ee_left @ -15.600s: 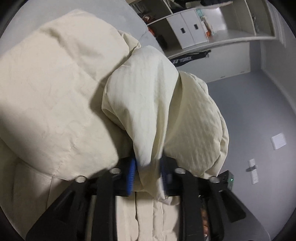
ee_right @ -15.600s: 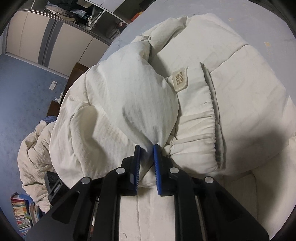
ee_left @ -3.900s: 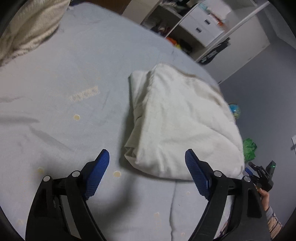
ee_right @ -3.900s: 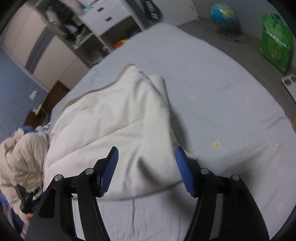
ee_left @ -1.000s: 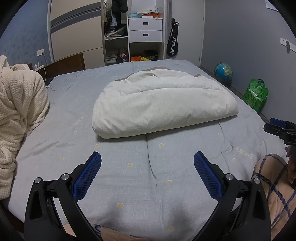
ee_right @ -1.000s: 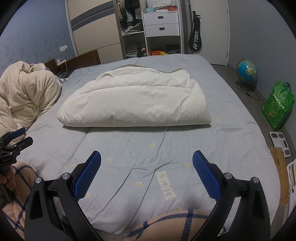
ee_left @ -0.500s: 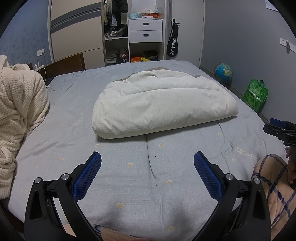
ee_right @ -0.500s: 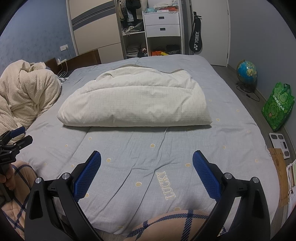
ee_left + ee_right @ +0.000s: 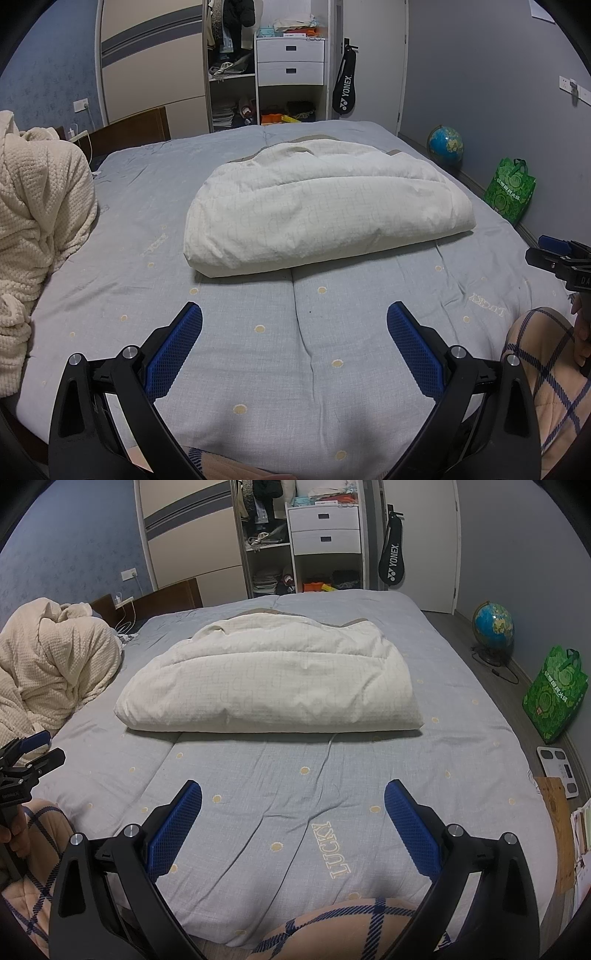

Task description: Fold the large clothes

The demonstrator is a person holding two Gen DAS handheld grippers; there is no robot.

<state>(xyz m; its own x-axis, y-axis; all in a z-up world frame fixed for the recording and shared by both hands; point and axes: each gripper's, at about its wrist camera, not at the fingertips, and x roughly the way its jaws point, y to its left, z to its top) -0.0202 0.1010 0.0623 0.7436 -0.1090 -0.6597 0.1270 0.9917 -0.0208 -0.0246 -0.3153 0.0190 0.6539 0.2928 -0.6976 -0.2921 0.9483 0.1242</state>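
Garment (image 9: 325,206) folded, unmoved since earlier.

Cream padded coat (image 9: 325,206) lies folded into a puffy bundle mid-bed (image 9: 295,369), lengthwise across.

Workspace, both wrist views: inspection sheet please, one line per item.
Surface: grey-blue bed cover, dotted, "LUCKY" lettering, lightly creased.
Job's things: cream padded garment folded into one bundle, lying mid-bed.
Clutter: rumpled cream blanket at the bed's left edge.
Grippers: left gripper and right gripper both wide open, empty, short of the bundle.
Cables: white charger cable by the headboard; black cord at the globe.
Surroundings: open wardrobe, racket bag, green bag, scale on floor.
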